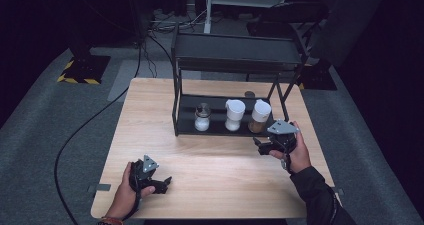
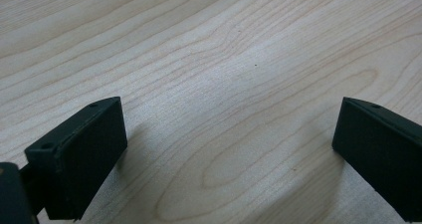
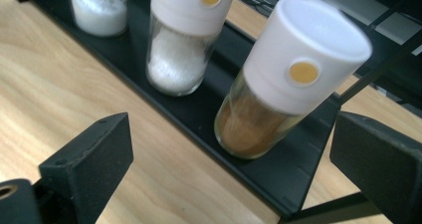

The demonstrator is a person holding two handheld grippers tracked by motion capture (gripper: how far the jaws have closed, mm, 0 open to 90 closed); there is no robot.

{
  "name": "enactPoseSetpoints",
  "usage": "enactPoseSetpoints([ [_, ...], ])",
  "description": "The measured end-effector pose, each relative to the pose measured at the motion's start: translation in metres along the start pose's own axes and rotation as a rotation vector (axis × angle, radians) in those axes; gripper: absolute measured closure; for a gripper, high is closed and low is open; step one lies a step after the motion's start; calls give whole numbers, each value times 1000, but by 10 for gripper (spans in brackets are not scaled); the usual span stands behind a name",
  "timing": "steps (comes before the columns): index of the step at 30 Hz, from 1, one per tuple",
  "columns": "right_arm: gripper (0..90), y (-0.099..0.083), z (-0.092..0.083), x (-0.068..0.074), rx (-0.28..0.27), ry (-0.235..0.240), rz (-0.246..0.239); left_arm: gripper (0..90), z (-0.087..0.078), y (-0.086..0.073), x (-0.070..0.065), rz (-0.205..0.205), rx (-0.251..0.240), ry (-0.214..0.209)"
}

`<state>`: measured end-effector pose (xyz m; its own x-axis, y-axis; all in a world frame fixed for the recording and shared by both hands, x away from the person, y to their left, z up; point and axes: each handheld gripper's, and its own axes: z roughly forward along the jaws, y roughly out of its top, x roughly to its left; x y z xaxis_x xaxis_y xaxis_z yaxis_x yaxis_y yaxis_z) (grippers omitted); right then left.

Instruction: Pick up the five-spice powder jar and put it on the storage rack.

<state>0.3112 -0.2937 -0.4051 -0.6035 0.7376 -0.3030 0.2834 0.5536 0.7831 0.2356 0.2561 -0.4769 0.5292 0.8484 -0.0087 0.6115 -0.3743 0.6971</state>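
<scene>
Pale wood grain runs across the tabletop (image 1: 215, 185), and on it we see a black two-tier rack (image 1: 235, 60) standing toward the far edge. Three jars sit in a row on the rack's lower shelf (image 1: 220, 127): a small glass jar of white grains (image 1: 202, 118) at the left, a white-capped jar of white powder (image 1: 234, 115) in the middle, and a white-capped jar of brown spice (image 1: 260, 116) at the right.

Our right gripper (image 1: 261, 146) hangs just in front of the shelf's right end, near the brown spice jar. In the right gripper view that jar (image 3: 283, 84) stands upright on the shelf, beyond the jaws and roughly between their lines; the jaws are spread wide and touch nothing. The middle jar (image 3: 184, 40) is just beside it, and the glass jar (image 3: 98, 10) farther along.

Our left gripper (image 1: 162, 184) rests low over the near left part of the tabletop, well apart from the rack. In the left gripper view its jaws gape over bare wood (image 2: 224, 84), released and holding nothing.
</scene>
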Motion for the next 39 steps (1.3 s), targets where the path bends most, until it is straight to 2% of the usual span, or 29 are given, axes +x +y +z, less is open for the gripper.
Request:
enactPoseSetpoints([
  [9,33,-14,0,5,18,6,-14,7,0,0,0,0,0,-1],
  [21,33,-32,-3,13,64,15,-76,7,0,0,0,1,-1,0],
  [39,33,-55,-10,10,131,2,-79,7,0,0,0,1,-1,0],
])
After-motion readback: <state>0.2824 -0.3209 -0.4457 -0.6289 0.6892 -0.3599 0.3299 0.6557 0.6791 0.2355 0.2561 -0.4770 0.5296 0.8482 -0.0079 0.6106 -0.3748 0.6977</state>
